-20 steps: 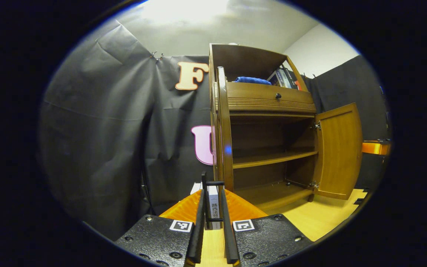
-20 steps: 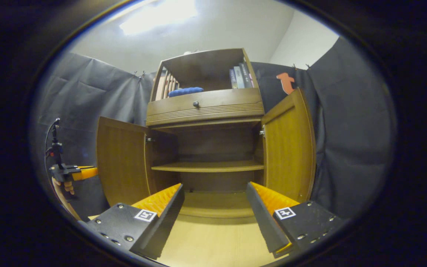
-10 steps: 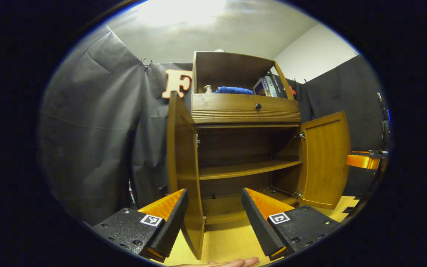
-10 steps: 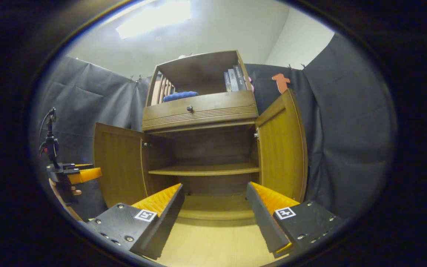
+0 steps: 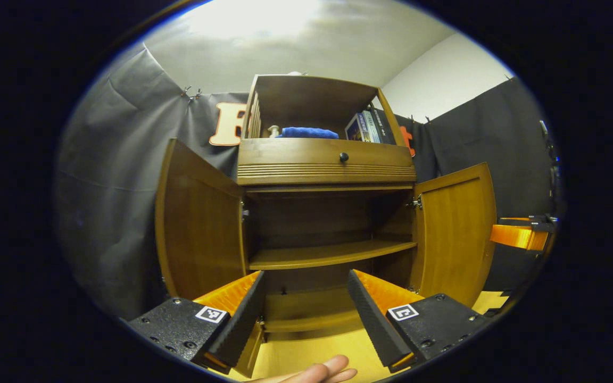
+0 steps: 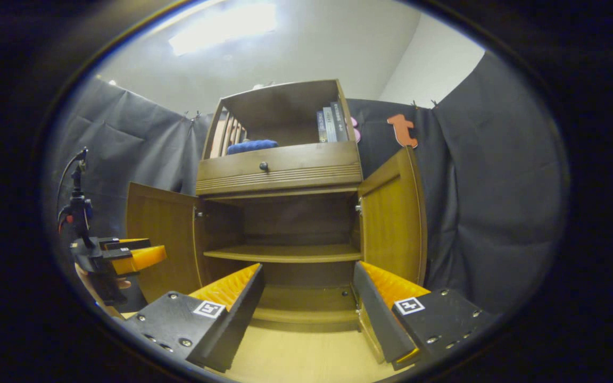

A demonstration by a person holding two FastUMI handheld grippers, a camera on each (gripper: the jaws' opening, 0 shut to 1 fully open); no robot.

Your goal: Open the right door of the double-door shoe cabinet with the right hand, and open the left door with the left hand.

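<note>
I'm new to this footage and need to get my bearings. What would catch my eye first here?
The cabinet stands in the middle with both doors swung wide, the left door and right door showing bare shelves between them. Up top sit a blue cloth and books. Each open claw frames the bottom of its own view, the left claw and right claw.

Left claw: black textured blocks, silver screws, a square black-and-white marker on each, orange ribbed finger backs, black ridged pads.
Right claw: same build and markers.
Cable: black, above left claw's body.
</note>
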